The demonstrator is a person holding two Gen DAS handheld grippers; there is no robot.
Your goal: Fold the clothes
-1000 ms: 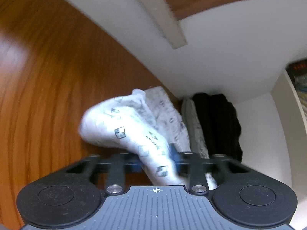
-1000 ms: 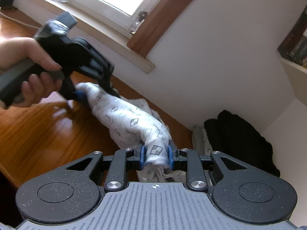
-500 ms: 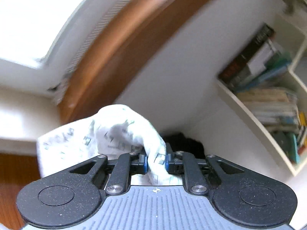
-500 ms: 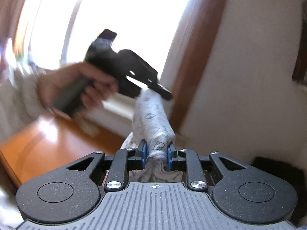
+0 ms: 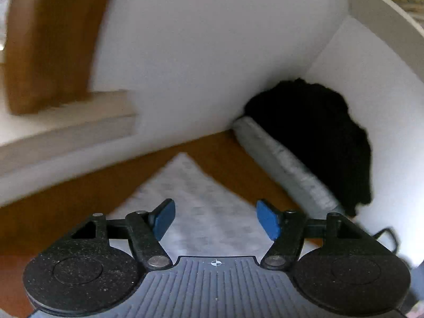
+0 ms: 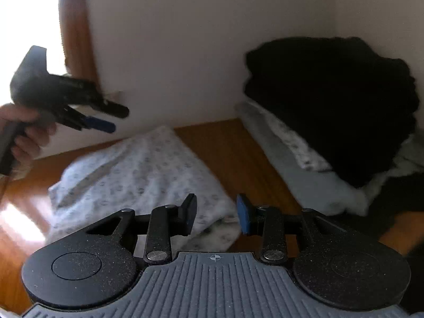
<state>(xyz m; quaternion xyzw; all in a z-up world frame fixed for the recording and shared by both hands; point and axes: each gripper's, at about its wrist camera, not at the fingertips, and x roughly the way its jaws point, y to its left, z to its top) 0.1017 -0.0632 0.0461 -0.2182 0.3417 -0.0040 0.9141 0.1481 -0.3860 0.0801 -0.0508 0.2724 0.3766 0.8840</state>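
Note:
A white patterned garment [image 6: 137, 169] lies folded flat on the wooden table [image 6: 233, 148], one corner toward the wall [image 5: 182, 180]. My right gripper [image 6: 216, 213] hovers over its near edge, jaws opening, the cloth lying below them and not pinched. My left gripper [image 5: 215, 218] is above the same garment, jaws opening wide with nothing between the blue pads. In the right wrist view the left gripper [image 6: 116, 119] hangs in a hand [image 6: 29, 135] at the left, above the cloth.
A stack of folded clothes sits in the corner against the wall: a grey piece [image 6: 286, 156] at the bottom, a black one [image 6: 331, 100] on top. A window sill [image 5: 66, 124] and wooden frame stand at the left. A bookshelf edge [image 5: 384, 18] is at upper right.
Both grippers held the white garment up in the air and swung it. Now it lies flat on the table, released, and both pairs of jaws have parted.

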